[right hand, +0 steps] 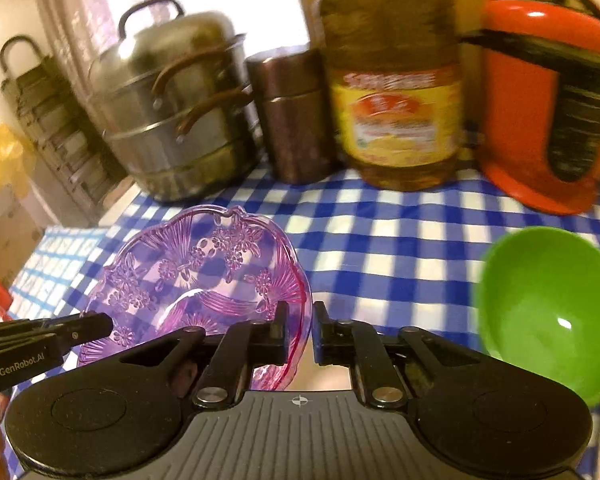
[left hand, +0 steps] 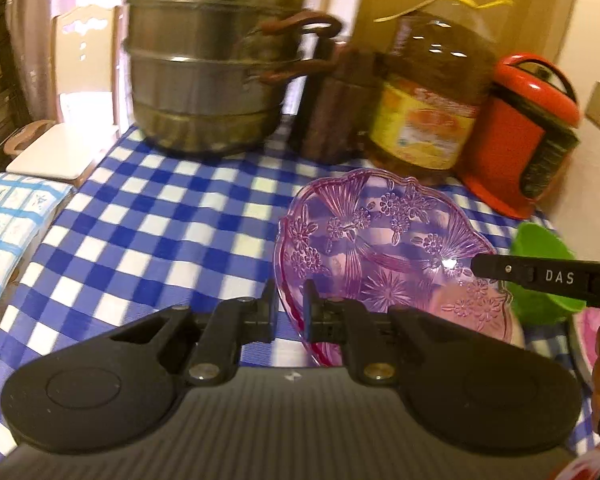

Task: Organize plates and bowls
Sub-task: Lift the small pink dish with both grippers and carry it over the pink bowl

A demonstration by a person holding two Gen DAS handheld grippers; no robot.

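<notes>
A clear purple patterned bowl point(left hand: 380, 248) is held over the blue checked tablecloth point(left hand: 160, 220). My left gripper point(left hand: 290, 312) is shut on its left rim. My right gripper point(right hand: 300, 334) is shut on its right rim point(right hand: 204, 276). The right gripper's finger shows in the left wrist view point(left hand: 540, 276), and the left gripper's finger shows in the right wrist view point(right hand: 60, 330). A green bowl point(right hand: 548, 320) is to the right of the purple bowl and also shows in the left wrist view point(left hand: 540, 248). A pink dish point(left hand: 590, 332) peeks in at the right edge.
At the back stand a stacked steel steamer pot point(left hand: 216, 60), a brown metal canister point(right hand: 292, 112), a large oil bottle point(right hand: 396, 92) and a red appliance point(right hand: 552, 92). A white chair point(left hand: 68, 120) and a checked cushion point(left hand: 8, 232) are off the table's left edge.
</notes>
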